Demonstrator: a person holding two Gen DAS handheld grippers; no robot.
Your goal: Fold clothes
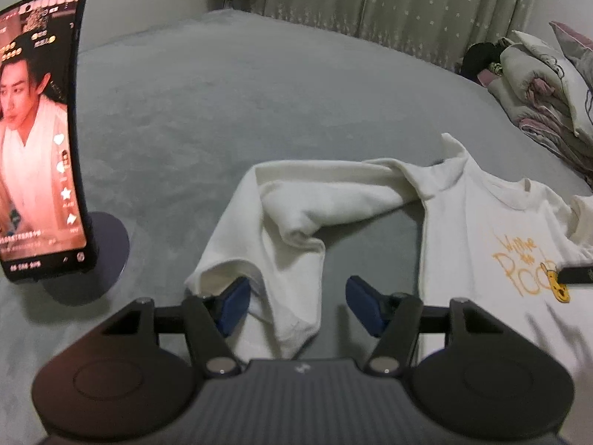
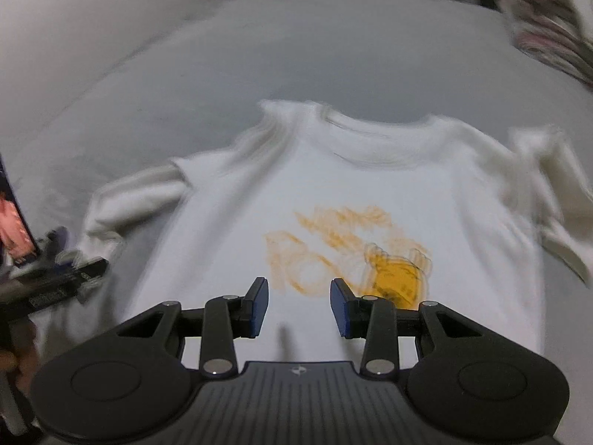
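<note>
Left wrist view: white sweatshirt [image 1: 481, 230], orange "Pooh" lettering [image 1: 526, 267] on its chest, lies flat on a grey bed [image 1: 222, 111]; left gripper [image 1: 298, 306] gapes empty over a sleeve cuff [image 1: 274, 296], right gripper [image 2: 299, 306] half-parted, empty. Phone [image 1: 40, 129] on stand, starred curtains [image 1: 370, 0] behind.

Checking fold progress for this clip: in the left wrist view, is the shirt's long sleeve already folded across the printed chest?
No. The sleeve lies bent on the grey bedspread to the left of the white sweatshirt, clear of its orange print.
</note>
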